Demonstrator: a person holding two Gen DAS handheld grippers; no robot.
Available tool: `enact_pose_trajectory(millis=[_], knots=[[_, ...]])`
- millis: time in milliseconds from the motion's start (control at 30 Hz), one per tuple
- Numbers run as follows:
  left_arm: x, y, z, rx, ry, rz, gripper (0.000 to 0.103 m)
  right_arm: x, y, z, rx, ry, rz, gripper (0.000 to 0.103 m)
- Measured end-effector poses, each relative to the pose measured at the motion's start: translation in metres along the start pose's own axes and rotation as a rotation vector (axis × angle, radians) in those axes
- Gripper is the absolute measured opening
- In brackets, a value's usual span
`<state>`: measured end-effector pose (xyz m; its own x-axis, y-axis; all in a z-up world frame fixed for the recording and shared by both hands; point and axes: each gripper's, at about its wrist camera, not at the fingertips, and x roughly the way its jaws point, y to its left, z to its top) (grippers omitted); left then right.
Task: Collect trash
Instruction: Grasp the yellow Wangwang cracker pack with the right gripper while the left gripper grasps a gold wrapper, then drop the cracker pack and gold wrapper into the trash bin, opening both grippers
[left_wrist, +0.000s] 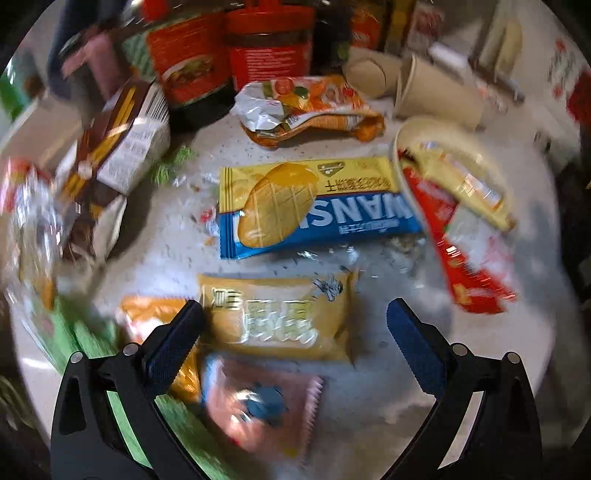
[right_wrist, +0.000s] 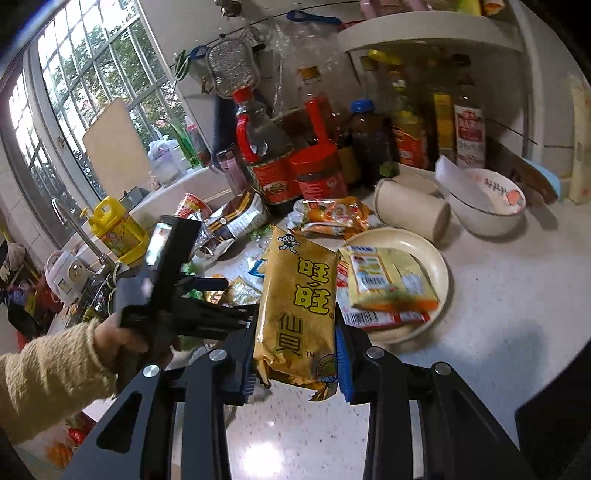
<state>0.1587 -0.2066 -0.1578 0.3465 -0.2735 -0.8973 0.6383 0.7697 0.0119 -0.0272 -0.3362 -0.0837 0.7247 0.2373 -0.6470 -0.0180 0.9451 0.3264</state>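
Observation:
My right gripper (right_wrist: 295, 369) is shut on the lower end of a golden snack packet (right_wrist: 299, 295), which is held upright above the counter. My left gripper (left_wrist: 295, 332) is open and points steeply down over a second golden packet (left_wrist: 280, 317) lying on the speckled counter (left_wrist: 369, 387); its blue pads (left_wrist: 177, 343) stand either side of the packet without touching it. A blue-and-yellow biscuit wrapper (left_wrist: 314, 206), an orange wrapper (left_wrist: 314, 107) and a pink packet (left_wrist: 266, 406) lie around it. In the right wrist view the left gripper (right_wrist: 221, 306) sits in a hand with a yellow sleeve (right_wrist: 48, 380).
A cream plate (right_wrist: 439, 269) holds several wrappers. Tipped paper cups (right_wrist: 410, 210), a white bowl (right_wrist: 487, 210) and sauce bottles (right_wrist: 295, 166) crowd the back. A brown box (left_wrist: 114, 147) lies at the left. A sink tap (right_wrist: 74, 221) and a yellow jug (right_wrist: 114, 229) stand by the window.

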Motion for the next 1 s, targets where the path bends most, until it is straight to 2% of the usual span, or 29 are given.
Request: enact_pose_trajectory(millis=[33,100,133,167,300,400,567,633,700,733,833,900,1000], knots=[[0.003,-0.001,0.000,0.012,0.003,0.020,0.094,-0.001,0.000,-0.001,0.001,-0.003,0.000,0.034],[0.002,-0.001,-0.004,0.009,-0.026,-0.004,0.077,-0.001,0.000,-0.002,0.003,-0.010,-0.002,0.034],[-0.002,-0.001,-0.005,0.007,-0.058,-0.016,0.028,-0.001,0.000,-0.002,0.005,-0.012,0.002,0.034],[-0.004,-0.001,-0.005,0.005,-0.065,-0.004,0.013,-0.001,0.001,-0.002,0.006,-0.014,0.005,0.034],[-0.011,0.002,-0.013,-0.009,-0.088,-0.062,0.013,0.000,0.007,0.000,-0.006,-0.023,0.021,0.034],[-0.025,0.013,-0.019,-0.040,-0.144,-0.108,0.013,-0.001,0.015,0.002,-0.021,-0.031,0.036,0.034],[-0.082,0.026,-0.036,-0.110,-0.271,-0.205,0.013,-0.004,0.031,0.006,-0.048,-0.046,0.065,0.034],[-0.109,0.027,-0.048,-0.112,-0.317,-0.207,0.013,-0.008,0.039,0.006,-0.072,-0.049,0.080,0.034],[-0.138,0.028,-0.067,-0.099,-0.358,-0.219,0.013,-0.015,0.049,0.003,-0.102,-0.048,0.101,0.034],[-0.159,0.024,-0.087,-0.078,-0.373,-0.207,0.013,-0.021,0.055,0.000,-0.124,-0.042,0.114,0.034],[-0.191,0.014,-0.134,-0.031,-0.369,-0.212,0.013,-0.037,0.073,-0.019,-0.189,0.007,0.148,0.034],[-0.200,-0.001,-0.168,-0.019,-0.338,-0.231,0.013,-0.046,0.085,-0.039,-0.226,0.062,0.159,0.034],[-0.203,-0.022,-0.220,0.000,-0.243,-0.271,0.013,-0.054,0.096,-0.080,-0.252,0.185,0.182,0.034]])
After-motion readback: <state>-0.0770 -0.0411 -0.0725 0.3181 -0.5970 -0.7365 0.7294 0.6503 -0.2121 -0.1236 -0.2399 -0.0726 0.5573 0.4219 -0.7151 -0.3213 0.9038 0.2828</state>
